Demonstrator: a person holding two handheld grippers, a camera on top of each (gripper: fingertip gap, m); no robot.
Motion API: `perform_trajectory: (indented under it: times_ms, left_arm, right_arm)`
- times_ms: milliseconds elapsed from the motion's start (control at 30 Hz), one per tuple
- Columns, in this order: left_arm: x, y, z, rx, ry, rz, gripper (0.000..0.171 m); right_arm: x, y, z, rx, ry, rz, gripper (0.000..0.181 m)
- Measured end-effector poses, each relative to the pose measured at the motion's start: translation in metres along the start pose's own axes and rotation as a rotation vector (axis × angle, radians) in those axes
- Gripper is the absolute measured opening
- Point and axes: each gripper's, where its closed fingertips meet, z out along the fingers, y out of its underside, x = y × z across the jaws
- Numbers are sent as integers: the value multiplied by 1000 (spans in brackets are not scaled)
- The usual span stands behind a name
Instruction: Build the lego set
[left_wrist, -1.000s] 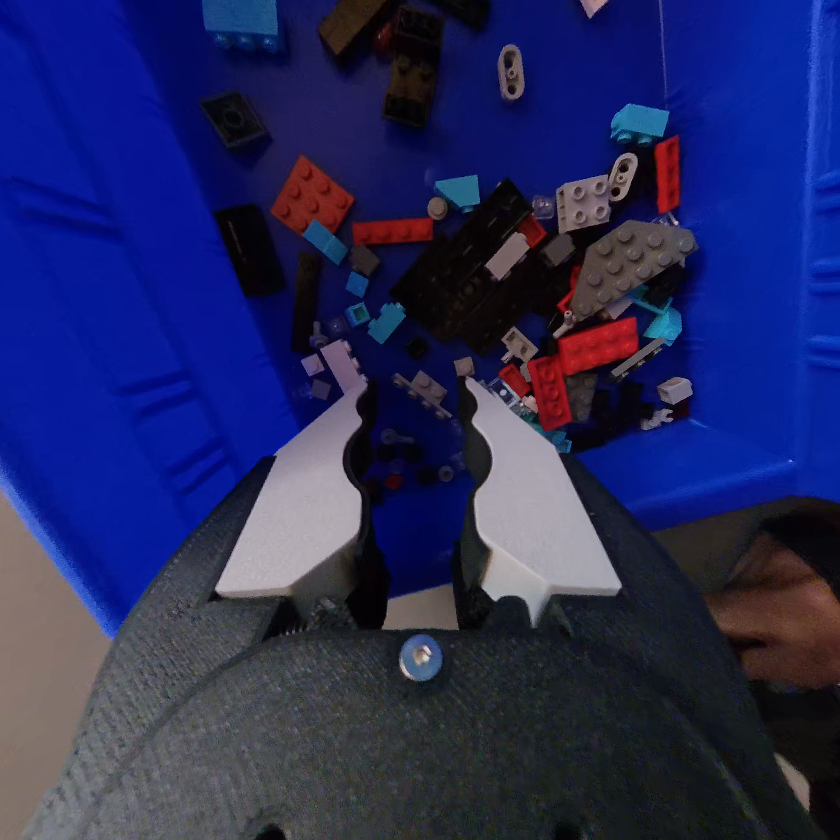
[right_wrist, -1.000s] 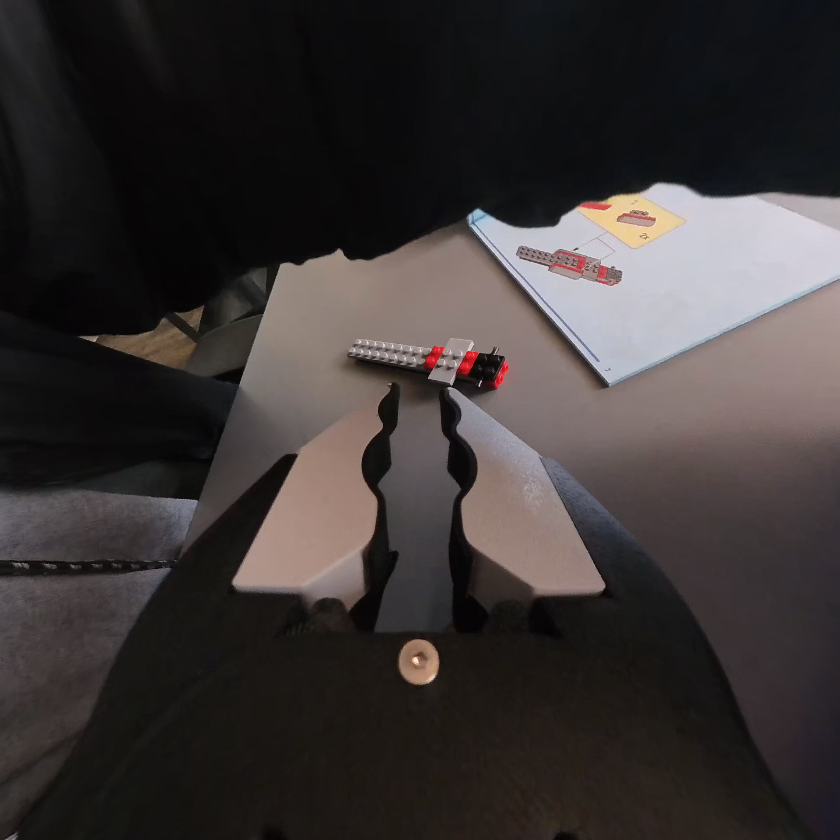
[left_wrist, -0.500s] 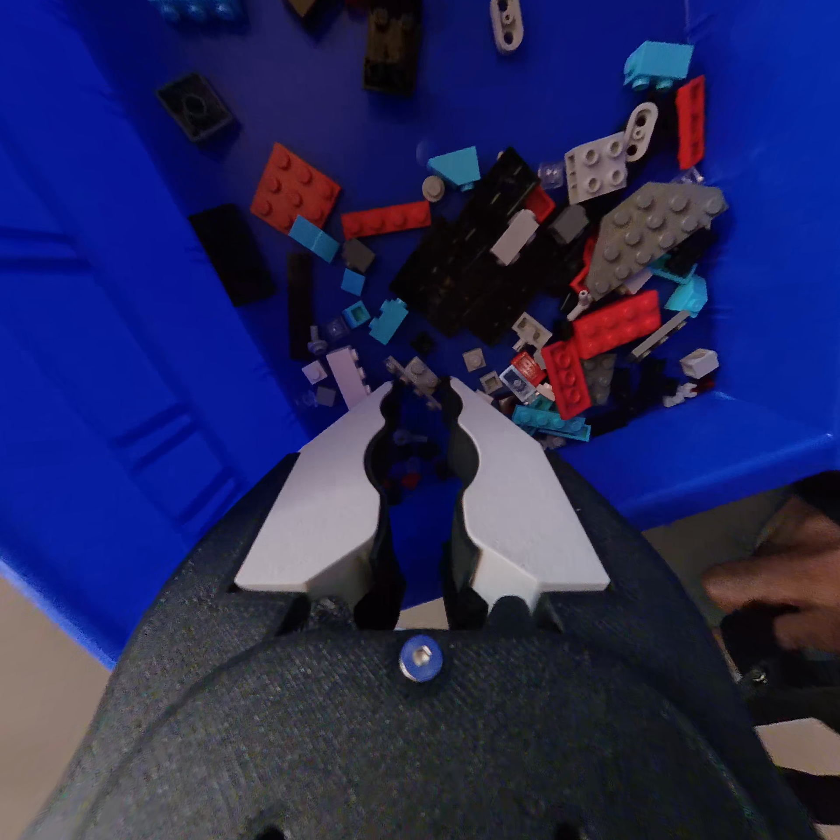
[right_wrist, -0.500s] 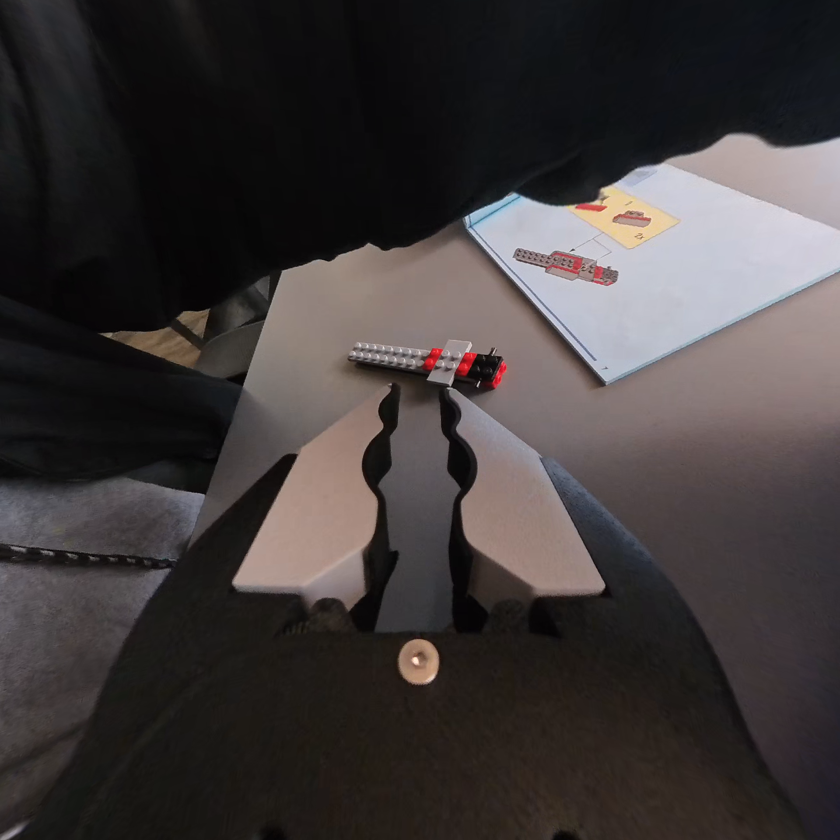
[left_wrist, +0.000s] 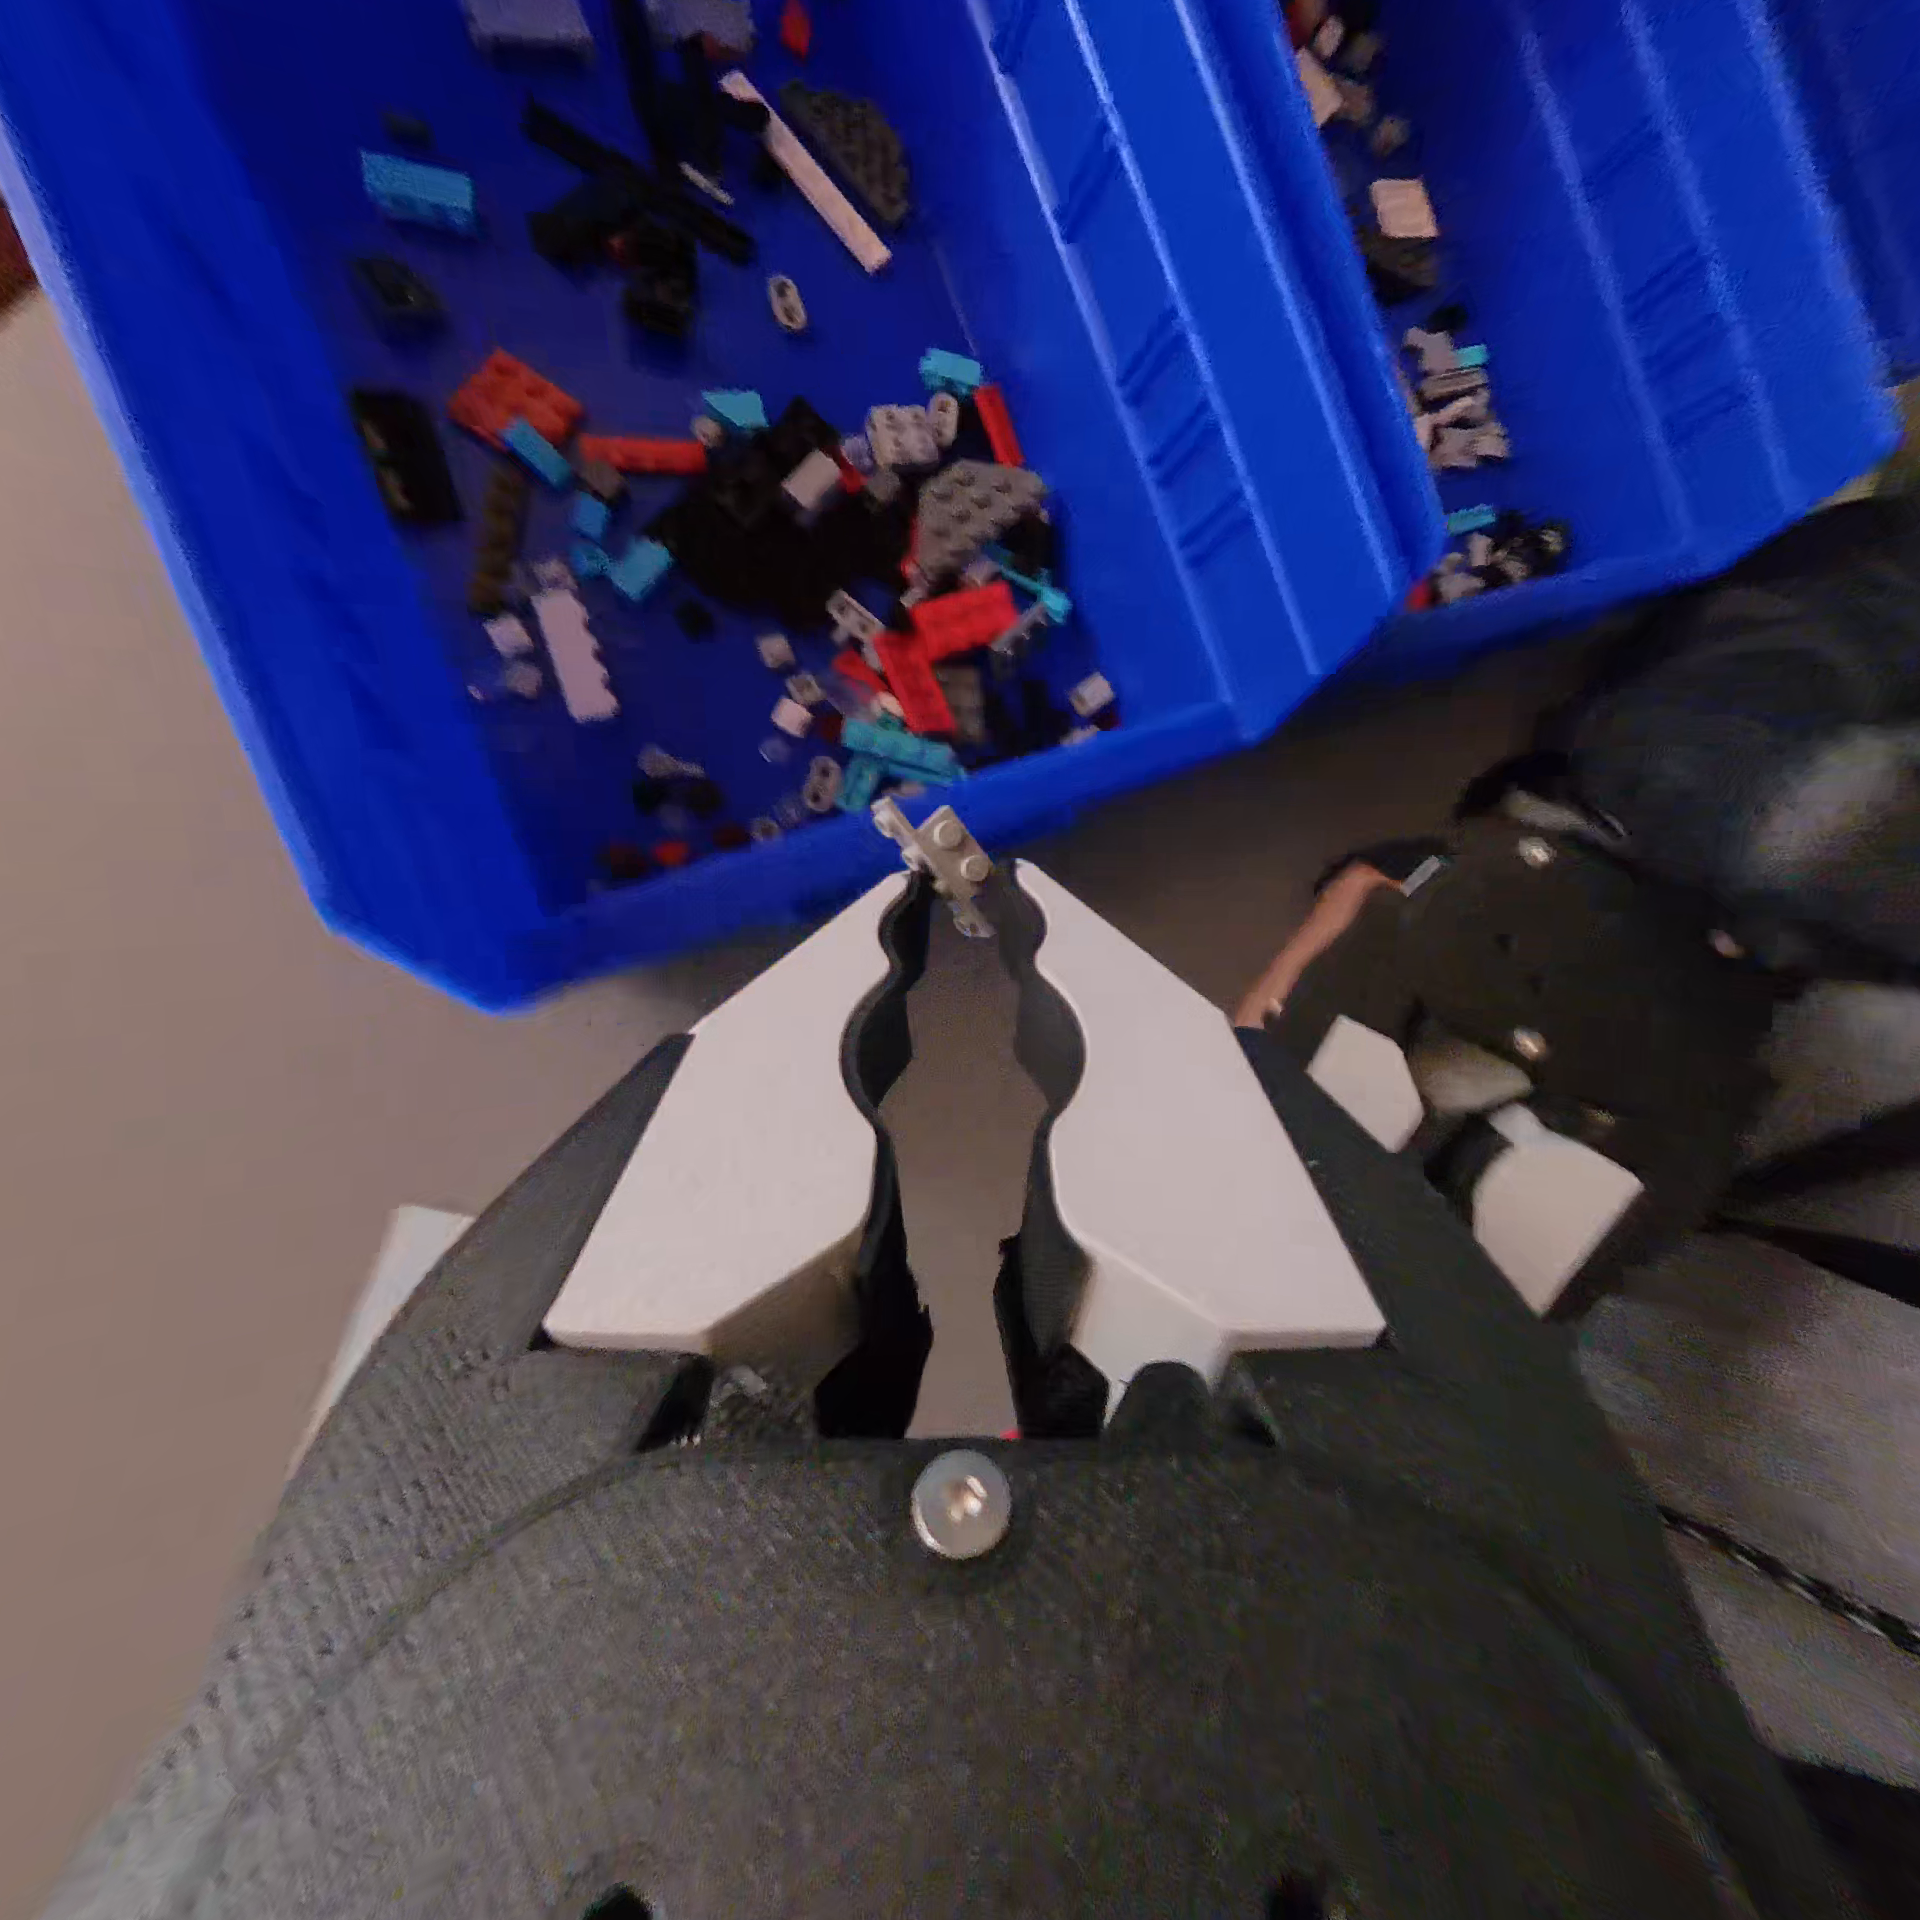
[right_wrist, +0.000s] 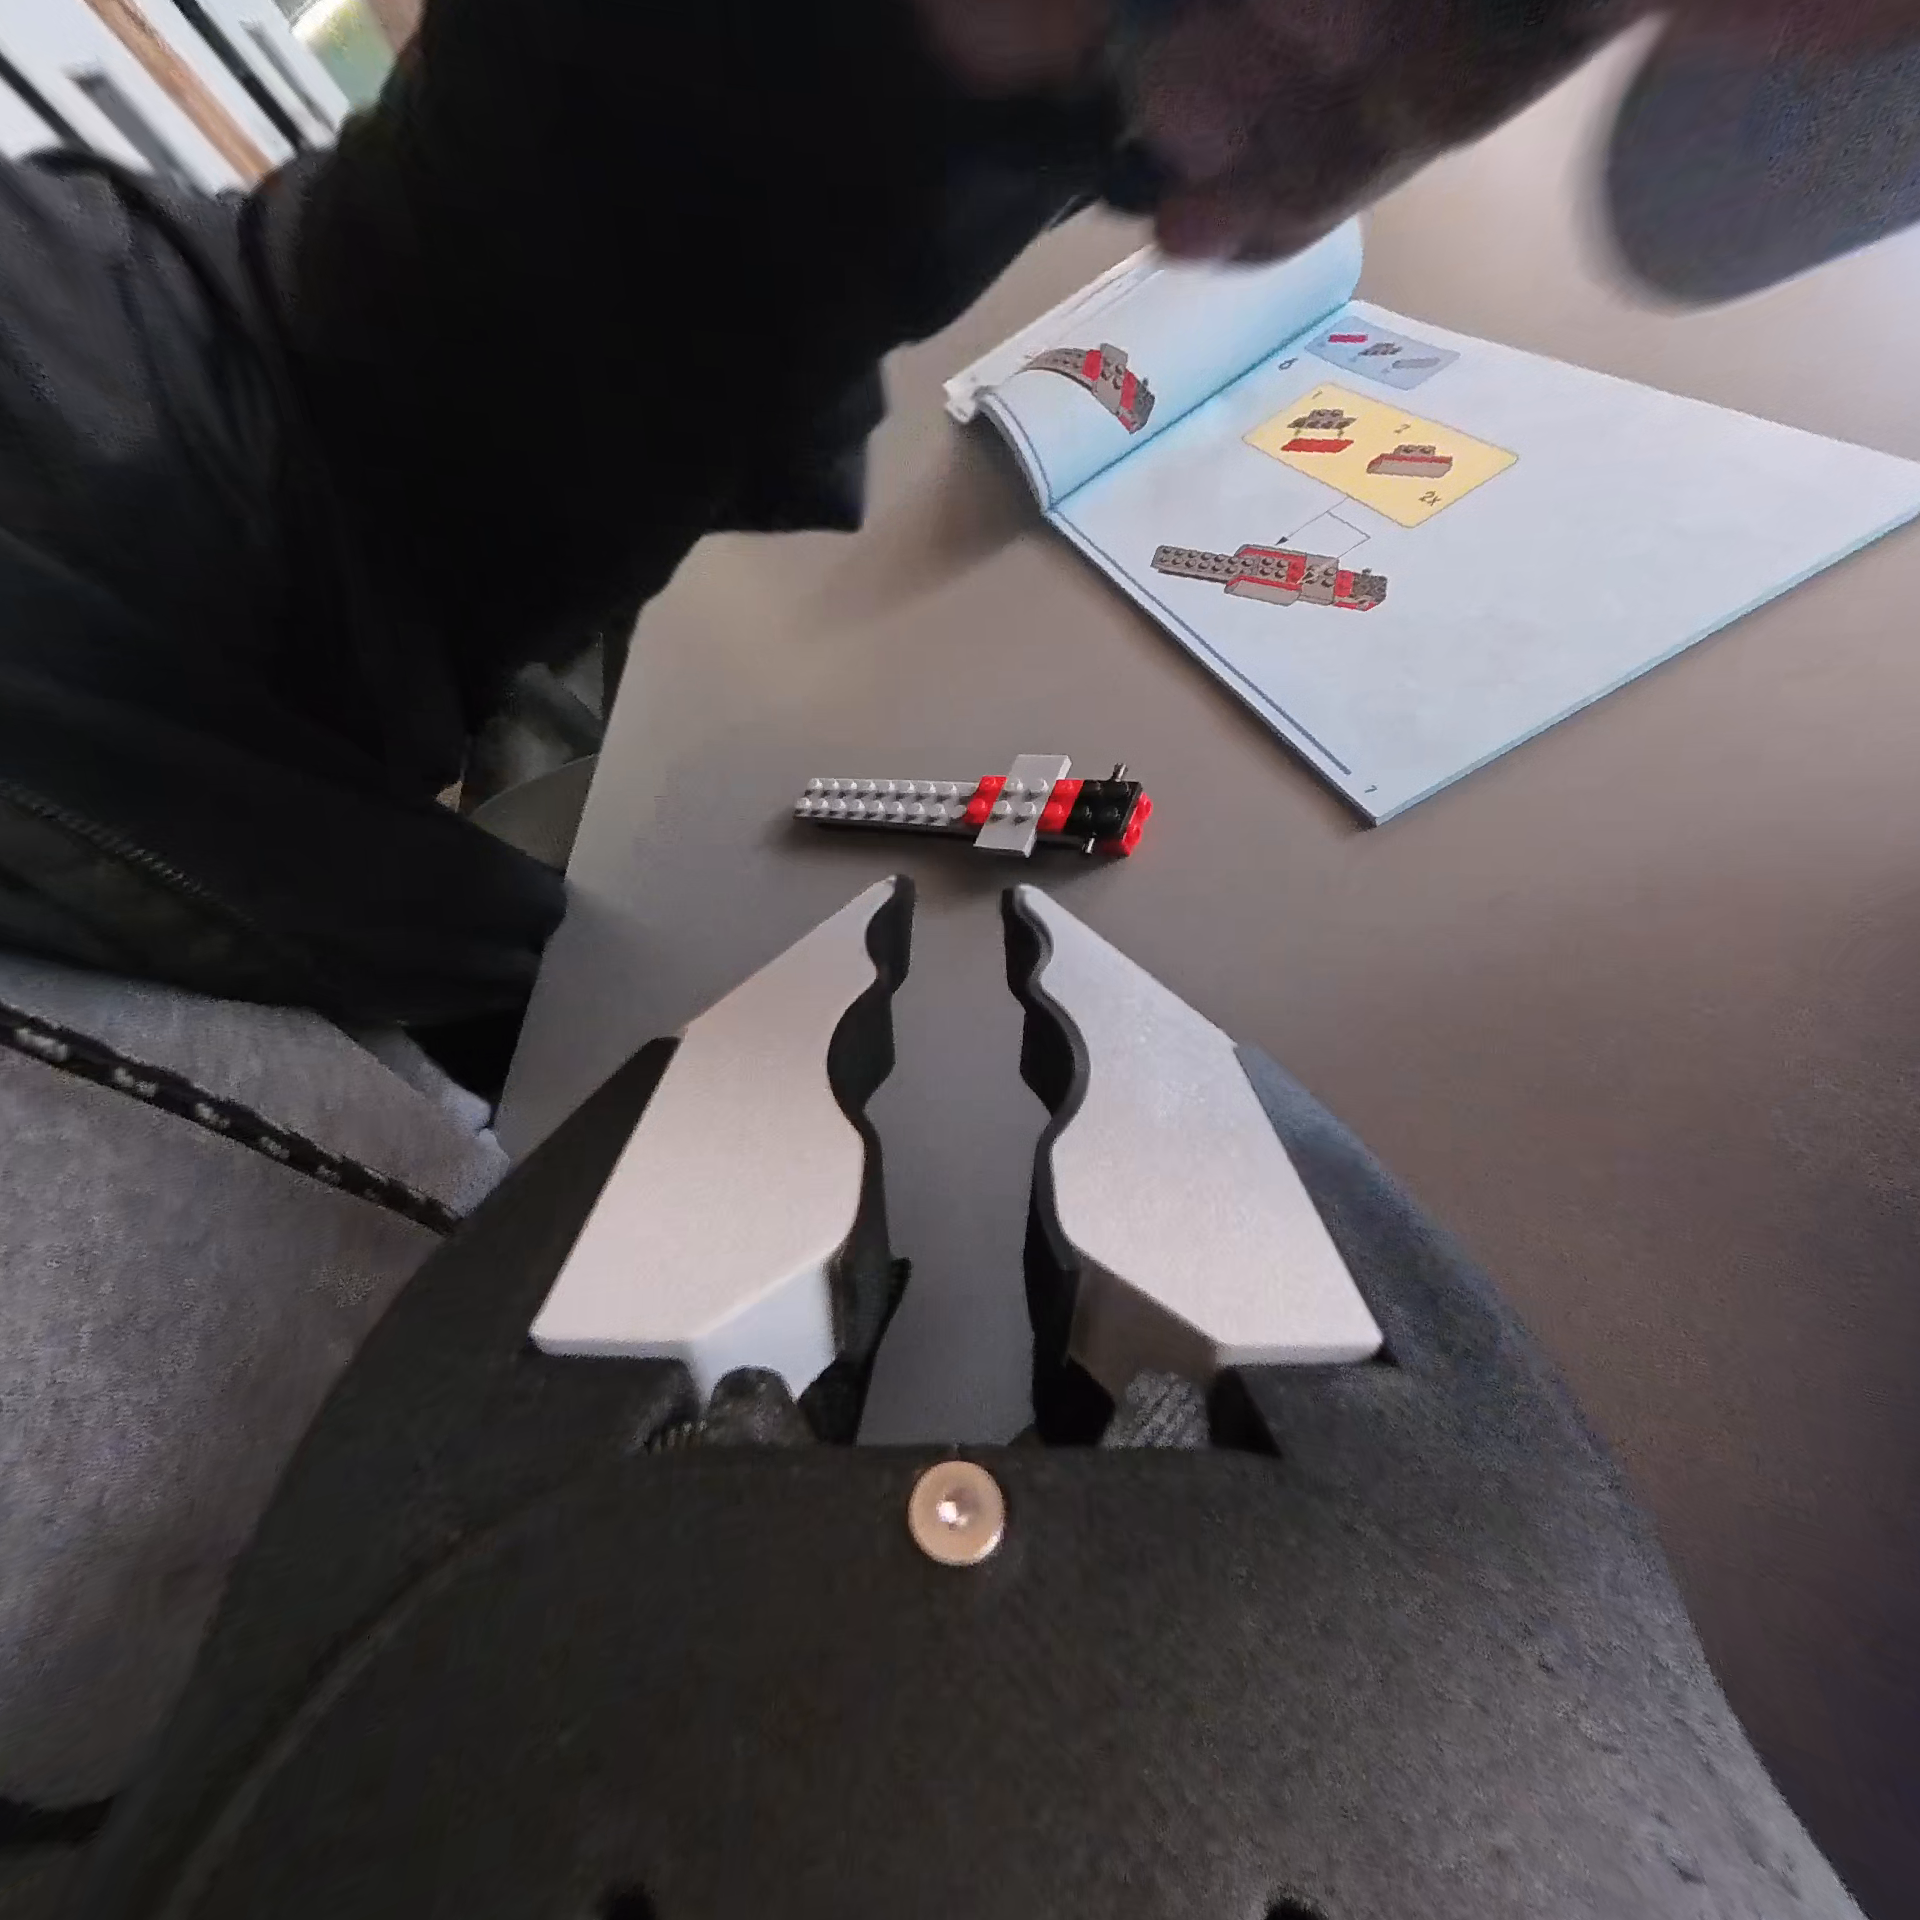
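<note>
A: Which step is judged to be in hand?

B: A part has been picked for the build. The left tool (left_wrist: 951, 896) is clenched on a small light-grey studded plate (left_wrist: 948, 864), pinched at the very tips, in the middle of the left wrist view, just over the near rim of the blue bin (left_wrist: 312, 582). The plate sits tilted between the tips, so the grip is judged shallow.

A: And the other one?

B: The right tool (right_wrist: 956, 902) is released, with a clear gap between its tips and nothing in it. It is pointed at the partial assembly (right_wrist: 971, 810), which lies flat on the grey desk (right_wrist: 1507, 1091) in the centre of the right wrist view, just beyond the tips and not touched.

A: What is called for next?

B: The plate would need to be carried to the assembly, squared up and pressed onto its studs, probably with the assembly steadied by the right tool. The open instruction booklet (right_wrist: 1507, 582), at the upper right, can be checked for placement.

A: Materials and shapes?

B: The assembly is a long, thin grey studded plate with red and black bricks at one end and a smooth pale tile laid across. Hard glossy plastic is seen throughout; loose red, black, grey and turquoise pieces (left_wrist: 790, 540) are scattered in the ribbed bin. The tool fingers are matt white with wavy black inner pads.
</note>
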Motion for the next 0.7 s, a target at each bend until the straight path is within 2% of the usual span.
perform_trajectory:
  times_ms: [133,333,700]
  left_arm:
    - [19,42,-2,24,75,-105,12]
    - [26,92,21,-74,67,-169,12]
    - [36,108,41,-161,53,-153,12]
  right_arm:
    - [5,0,-1,10,34,23,19]
    - [-3,6,1,-10,19,52,19]
    - [-5,6,-1,-4,9,47,18]
